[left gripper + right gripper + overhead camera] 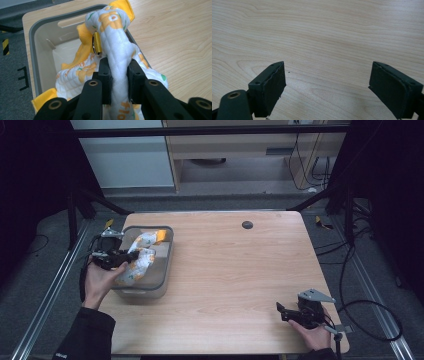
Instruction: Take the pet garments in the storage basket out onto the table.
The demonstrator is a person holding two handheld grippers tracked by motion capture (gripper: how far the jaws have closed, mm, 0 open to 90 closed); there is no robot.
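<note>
Wood-grain table (235, 270) on grey floor (40, 285) bears grey bin (167, 265).

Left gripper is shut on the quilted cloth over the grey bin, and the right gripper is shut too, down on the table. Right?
Not quite. The right gripper is open: the right gripper view shows its jaws wide apart over bare table. The left gripper is indeed shut on the quilted cloth over the grey bin.

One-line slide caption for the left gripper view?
Left claw shut on a white-and-orange quilted cloth above the grey bin.

Right gripper (328, 87) agape — bare table (324, 32)
</note>
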